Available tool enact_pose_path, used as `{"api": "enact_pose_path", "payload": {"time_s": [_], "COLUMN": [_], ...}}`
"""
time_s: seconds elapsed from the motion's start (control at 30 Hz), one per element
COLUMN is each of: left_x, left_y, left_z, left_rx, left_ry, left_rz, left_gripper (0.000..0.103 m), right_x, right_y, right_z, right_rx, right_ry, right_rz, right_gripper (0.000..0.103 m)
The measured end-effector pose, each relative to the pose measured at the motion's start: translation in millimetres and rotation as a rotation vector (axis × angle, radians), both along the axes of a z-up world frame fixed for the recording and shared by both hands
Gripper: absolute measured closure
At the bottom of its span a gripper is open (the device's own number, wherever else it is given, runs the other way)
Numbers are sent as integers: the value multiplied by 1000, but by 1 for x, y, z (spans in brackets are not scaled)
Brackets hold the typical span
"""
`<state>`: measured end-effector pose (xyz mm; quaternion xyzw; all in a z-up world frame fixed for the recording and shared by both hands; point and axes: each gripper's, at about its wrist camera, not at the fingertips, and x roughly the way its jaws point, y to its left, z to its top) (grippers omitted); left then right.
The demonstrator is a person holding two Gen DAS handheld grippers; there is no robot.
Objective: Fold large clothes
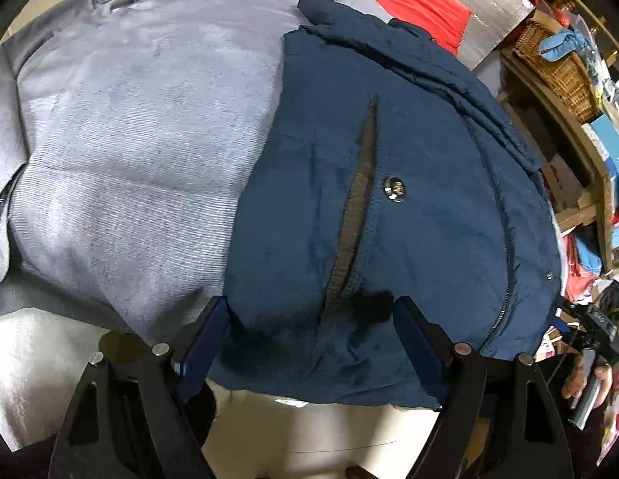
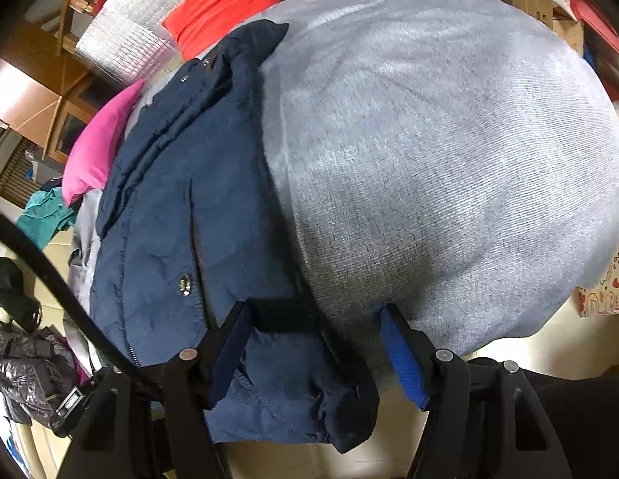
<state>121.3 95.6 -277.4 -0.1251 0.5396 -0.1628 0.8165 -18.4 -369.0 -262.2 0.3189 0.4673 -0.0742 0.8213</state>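
Navy padded jacket (image 1: 389, 151) lies along one side of a bed-like surface under a grey cover (image 1: 129, 139), its hem at the near edge and its collar at the far end. It looks already doubled lengthwise, with a snap button (image 1: 395, 189) and an open pocket slit showing on top.

Left tool (image 1: 309, 343): jaws spread wide, straddling the near hem, pads just clear of the cloth on both sides. Released, nothing gripped.

Right tool (image 2: 311, 343): also spread, one pad by the black tab (image 2: 283, 317) near the hem, the other over the grey cover beside the jacket. Pads are not pinching anything, so I read it as released.

Handling, as a judgement: the filling is soft and lofty, light for its bulk, with no stiffness. The shell looks smooth and likely slippery, so a shallow pinch may slide off. Best hold is the stitched hem or the seam by the zipper (image 1: 505, 279), taking the full thickness of both layers. Expect the fold to spring back; press it down after laying.
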Motion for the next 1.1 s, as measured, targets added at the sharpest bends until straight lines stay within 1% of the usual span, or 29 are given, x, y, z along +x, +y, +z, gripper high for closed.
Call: {"api": "enact_pose_path", "payload": {"time_s": [0.07, 0.1, 0.17, 0.2, 0.23, 0.27, 0.3, 0.33, 0.37, 0.4, 0.43, 0.47, 0.5, 0.53, 0.57, 0.6, 0.63, 0.67, 0.7, 0.73, 0.77, 0.83, 0.9, 0.93, 1.0, 1.03, 1.1], "left_x": [-1, -1, 8, 8, 8, 6, 4, 4, 5, 6, 8, 10, 13, 13, 13, 13, 11, 9, 7, 6, 4, 5, 9, 11, 15, 16, 14], "left_y": [-4, -6, -4, -5, -5, -6, -5, -6, -8, -9, -9, -9, -10, -11, -13, -16, -18, -22, -27, -30, -35, -38, -38, -37, -37, -38, -38], "left_z": [-1, -2, -1, -1, 0, 0, 1, 2, 2, 1, 0, -2, -4, -6, -6, -4, -2, 1, 4, 6, 8, 9, 6, 5, 1, 1, 5], "left_rx": [-30, -32, -29, -32, -42, -50, -53, -49, -41, -38, -40, -46, -52, -54, -45, -40, -38, -35, -22, -9, 8, 15, 2, -7, -34, -38, -40], "left_ry": [1, 1, 1, -2, -6, -9, -16, -19, -19, -16, -11, 4, 17, 25, 22, 10, -5, -21, -43, -56, -75, -85, -67, -53, -26, -27, -50], "left_rz": [-12, -16, -21, -24, -26, -30, -33, -38, -40, -40, -37, -26, -21, -19, -24, -38, -54, -68, -90, -104, -120, -130, -115, -102, -89, -88, -103], "left_gripper": [22, 26, 35, 44, 53, 55, 56, 56, 56, 56, 51, 45, 37, 36, 36, 38, 38, 40, 46, 49, 50, 50, 50, 45, 38, 39, 40], "right_x": [3, 5, 9, 9, 9, 9, 8, 7, 7, 7, 8, 10, 13, 17, 21, 23, 23, 21, 20, 19, 17, 20, 24, 27, 21, 20, 18], "right_y": [4, 8, 20, 26, 29, 37, 43, 51, 55, 61, 64, 69, 71, 71, 71, 72, 75, 78, 82, 85, 86, 84, 83, 82, 81, 82, 85], "right_z": [-1, -1, 0, 1, 3, 7, 10, 13, 14, 16, 17, 16, 11, 6, 3, 3, 5, 8, 11, 13, 16, 13, 4, -1, 1, 2, 7], "right_rx": [-24, -42, -99, -118, -118, -111, -131, -141, -119, -108, -120, -153, -171, -176, -169, -173, -179, -180, -182, -182, -184, -194, -212, -200, -208, -211, -231], "right_ry": [1, -1, -2, -10, -24, -49, -65, -92, -108, -126, -136, -131, -106, -75, -58, -59, -74, -88, -110, -128, -146, -129, -85, -64, -66, -68, -83], "right_rz": [1, 8, 34, 56, 81, 132, 155, 201, 240, 271, 288, 299, 295, 284, 277, 281, 298, 310, 323, 332, 338, 334, 318, 310, 311, 314, 323], "right_gripper": [30, 28, 27, 27, 34, 35, 36, 45, 48, 48, 48, 48, 48, 49, 51, 52, 58, 61, 62, 62, 62, 62, 60, 59, 58, 58, 67]}}
